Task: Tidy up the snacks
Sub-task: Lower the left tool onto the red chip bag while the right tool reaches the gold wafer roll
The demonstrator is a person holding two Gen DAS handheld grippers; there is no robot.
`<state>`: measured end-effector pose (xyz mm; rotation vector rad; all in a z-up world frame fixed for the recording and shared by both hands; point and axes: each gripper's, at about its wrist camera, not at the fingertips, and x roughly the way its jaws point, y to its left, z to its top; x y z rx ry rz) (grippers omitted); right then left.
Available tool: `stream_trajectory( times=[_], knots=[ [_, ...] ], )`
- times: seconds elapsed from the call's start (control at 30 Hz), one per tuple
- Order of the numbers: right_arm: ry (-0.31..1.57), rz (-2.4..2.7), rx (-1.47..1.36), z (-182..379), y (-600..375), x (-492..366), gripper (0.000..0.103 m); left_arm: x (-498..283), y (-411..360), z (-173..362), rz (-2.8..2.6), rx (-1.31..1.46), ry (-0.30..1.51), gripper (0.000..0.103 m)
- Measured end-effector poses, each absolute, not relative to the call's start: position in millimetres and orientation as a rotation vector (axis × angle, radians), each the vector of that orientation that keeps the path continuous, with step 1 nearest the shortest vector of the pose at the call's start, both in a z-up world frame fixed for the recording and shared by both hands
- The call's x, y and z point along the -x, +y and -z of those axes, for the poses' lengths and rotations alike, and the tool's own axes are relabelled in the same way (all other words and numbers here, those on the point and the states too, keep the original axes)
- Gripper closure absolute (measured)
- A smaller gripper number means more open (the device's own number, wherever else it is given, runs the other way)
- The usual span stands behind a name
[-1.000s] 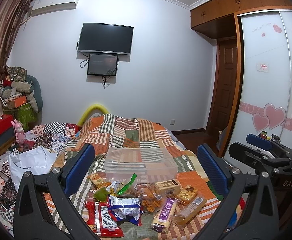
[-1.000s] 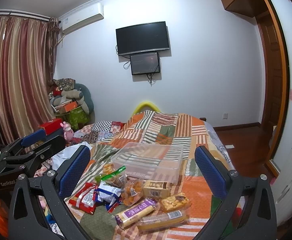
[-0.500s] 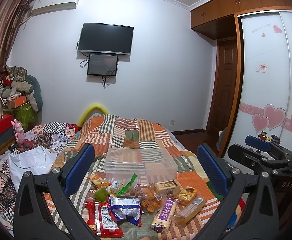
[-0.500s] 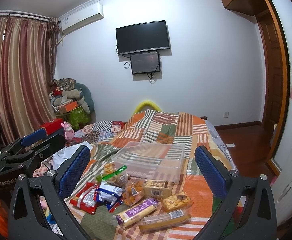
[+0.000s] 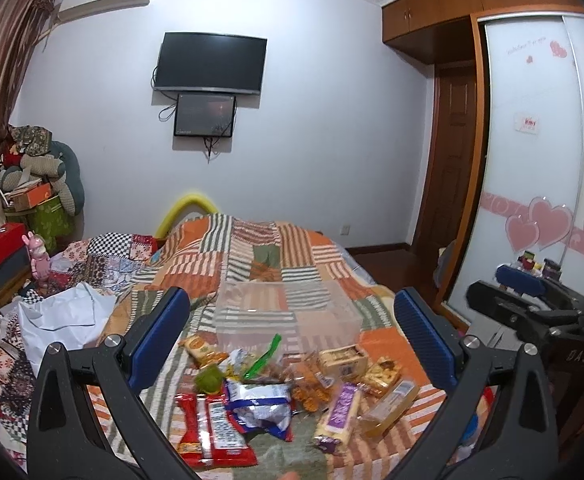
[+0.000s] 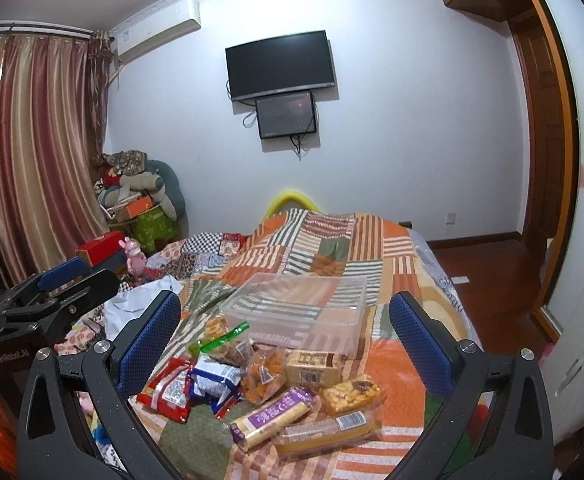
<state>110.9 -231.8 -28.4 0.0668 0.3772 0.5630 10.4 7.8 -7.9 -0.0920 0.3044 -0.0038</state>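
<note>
A heap of snack packs lies on the patchwork bed: a red packet, a blue-white bag, a purple-labelled bar and a clear cracker sleeve. They show in the right wrist view too, with the purple bar and red packet. An empty clear plastic bin stands just behind them. My left gripper is open and empty above the heap. My right gripper is open and empty, to its right.
A white bag and clutter lie on the bed's left side. Boxes and stuffed toys pile in the far left corner. A wardrobe with sliding doors stands on the right. A TV hangs on the far wall.
Both views have shifted only slightly; the grippers stay open and the snacks and bin have not moved.
</note>
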Motion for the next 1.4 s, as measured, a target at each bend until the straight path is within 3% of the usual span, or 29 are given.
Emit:
stream_trajectory(
  times=[0.2, 0.53, 0.73, 1.17, 1.4],
  knots=[
    [0.459, -0.545, -0.05, 44.8, -234.2, -122.8, 0.001, -19.4, 25.5, 18.6, -0.017, 0.042, 0.391, 0.014],
    [0.656, -0.502, -0.036, 86.2, -239.4, -148.1, 0.031, -45.3, 61.6, 59.0, -0.02, 0.003, 0.582, 0.031],
    [0.791, -0.483, -0.026, 113.5, -243.9, -157.4, 0.042, -66.4, 77.4, 96.1, -0.01, 0.018, 0.713, 0.031],
    [1.029, -0.509, -0.065, 164.5, -244.5, -170.0, 0.042, -89.6, 85.9, 170.4, 0.026, 0.069, 0.94, 0.031],
    [1.053, -0.525, -0.103, 168.3, -238.6, -176.5, 0.038, -101.7, 91.2, 195.8, 0.037, 0.134, 1.017, 0.031]
  ],
)
